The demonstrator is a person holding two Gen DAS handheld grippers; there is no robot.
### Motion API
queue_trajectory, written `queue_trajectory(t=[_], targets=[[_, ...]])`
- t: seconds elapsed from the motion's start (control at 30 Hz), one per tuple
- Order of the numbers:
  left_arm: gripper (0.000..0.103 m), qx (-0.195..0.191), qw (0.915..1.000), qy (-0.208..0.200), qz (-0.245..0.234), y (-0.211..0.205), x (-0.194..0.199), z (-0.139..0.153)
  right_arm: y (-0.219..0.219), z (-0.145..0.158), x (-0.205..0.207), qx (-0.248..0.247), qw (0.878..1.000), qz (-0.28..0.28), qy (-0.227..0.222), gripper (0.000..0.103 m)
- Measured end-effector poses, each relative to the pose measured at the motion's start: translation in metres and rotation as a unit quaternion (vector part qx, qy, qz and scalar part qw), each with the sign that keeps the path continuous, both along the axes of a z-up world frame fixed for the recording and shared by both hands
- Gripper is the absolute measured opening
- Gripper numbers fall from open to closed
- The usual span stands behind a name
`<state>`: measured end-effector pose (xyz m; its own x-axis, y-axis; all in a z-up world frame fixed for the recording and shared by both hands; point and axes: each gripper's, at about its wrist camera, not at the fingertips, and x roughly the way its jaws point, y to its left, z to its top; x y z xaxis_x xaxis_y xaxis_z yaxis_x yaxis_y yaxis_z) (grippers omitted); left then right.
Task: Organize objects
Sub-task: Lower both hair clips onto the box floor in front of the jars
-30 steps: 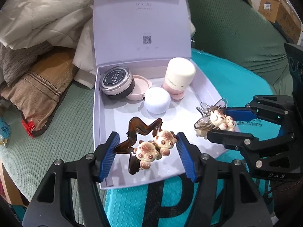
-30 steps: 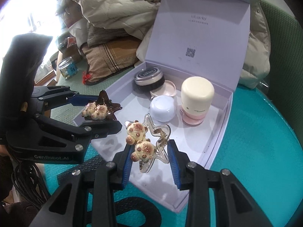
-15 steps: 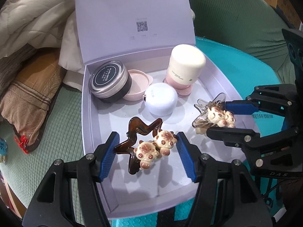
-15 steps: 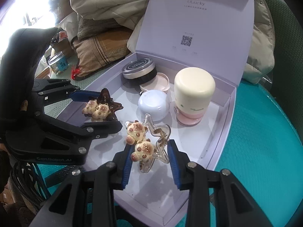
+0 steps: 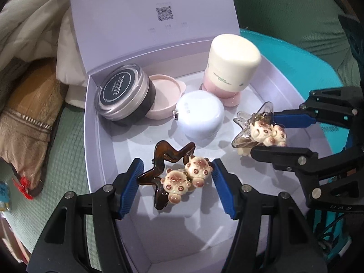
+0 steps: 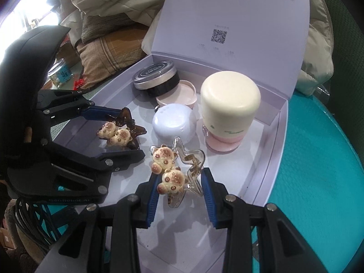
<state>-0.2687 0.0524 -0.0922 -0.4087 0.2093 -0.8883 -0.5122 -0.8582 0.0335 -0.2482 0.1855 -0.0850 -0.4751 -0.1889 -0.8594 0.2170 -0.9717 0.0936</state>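
My left gripper (image 5: 176, 173) is shut on a brown star-shaped hair clip (image 5: 169, 159) that carries two cream bear charms, and holds it just above the floor of an open lilac gift box (image 5: 95, 136). To its right my right gripper (image 6: 179, 179) is shut on a clear star-shaped hair clip (image 6: 193, 166) with the same bear charms, also low over the box floor. In the left wrist view the clear clip (image 5: 257, 129) and right gripper (image 5: 264, 134) sit at the right. The right wrist view shows the brown clip (image 6: 127, 127) in the left gripper (image 6: 122, 132).
At the back of the box stand a black-lidded jar (image 5: 124, 94), a pink dish (image 5: 163, 96), a white round case (image 5: 200, 118) and a cream-capped pink bottle (image 5: 229, 63). The lid (image 5: 150, 18) stands upright behind. Bedding and a tan cushion (image 5: 25, 118) lie left, on teal and green mats.
Both grippers have sunk and moved forward into the box with their clips still held. The jars and the lid now look nearer and larger.
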Motion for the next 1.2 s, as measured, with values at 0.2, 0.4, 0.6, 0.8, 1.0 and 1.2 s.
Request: queue_trajectory(t=[0.2,0.4,0.6,0.8,1.0,1.2], targets=[[0.061,-0.012,0.9999,0.001,-0.01,0.007,-0.001,-0.002,0.001,-0.002,-0.006,0.005,1.0,-0.007,-0.002,0.036],[0.061,-0.02,0.9998,0.005,-0.002,0.009,-0.002,-0.001,0.0,-0.005,-0.01,0.029,1.0,-0.007,-0.002,0.036],[0.061,-0.043,0.999,0.003,0.001,0.016,-0.004,-0.003,-0.006,-0.009,-0.014,0.061,0.998,-0.002,-0.006,0.036],[0.061,-0.046,0.9989,0.0,0.007,0.019,0.003,-0.002,-0.007,-0.01,-0.01,0.061,0.998,0.001,-0.007,0.036],[0.061,-0.039,0.9992,-0.006,0.008,0.021,0.014,0.001,-0.005,-0.007,0.002,0.047,0.999,-0.002,-0.007,0.036],[0.061,-0.018,0.9997,-0.014,0.01,0.022,0.033,0.004,-0.006,-0.005,0.017,0.037,0.999,0.01,-0.01,0.036]])
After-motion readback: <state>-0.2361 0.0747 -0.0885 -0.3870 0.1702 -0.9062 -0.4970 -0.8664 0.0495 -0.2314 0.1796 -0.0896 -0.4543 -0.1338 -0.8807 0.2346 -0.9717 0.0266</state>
